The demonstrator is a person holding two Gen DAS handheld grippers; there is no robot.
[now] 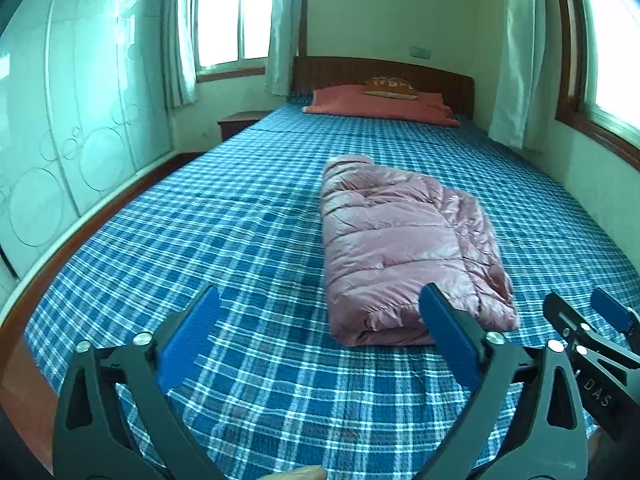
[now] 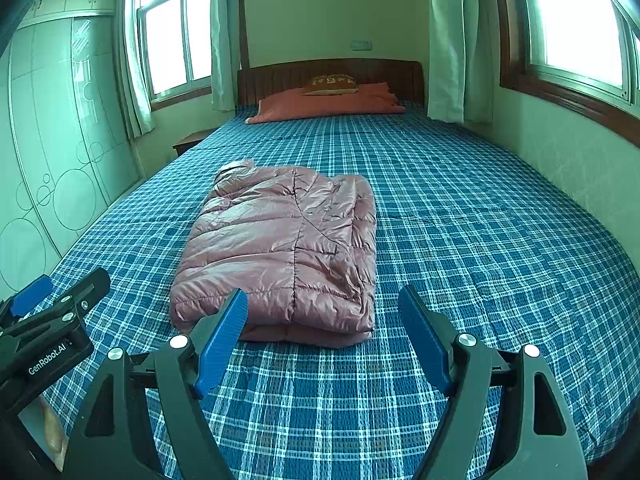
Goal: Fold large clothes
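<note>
A pink puffer jacket (image 1: 400, 248) lies folded into a thick oblong bundle on the blue plaid bed (image 1: 240, 240). It also shows in the right wrist view (image 2: 284, 248). My left gripper (image 1: 320, 300) is open and empty, held above the bed just short of the bundle's near end, to its left. My right gripper (image 2: 322, 300) is open and empty, just short of the bundle's near right corner. Neither gripper touches the jacket. The right gripper shows at the right edge of the left wrist view (image 1: 580, 312).
An orange pillow (image 1: 380, 106) and a small brown cushion (image 1: 392, 88) lie at the wooden headboard (image 1: 440, 76). A wardrobe (image 1: 80, 120) stands along the left, with a nightstand (image 1: 240, 122) beyond it. Curtained windows are behind and on the right. The bed's wooden edge (image 1: 36, 308) runs on the left.
</note>
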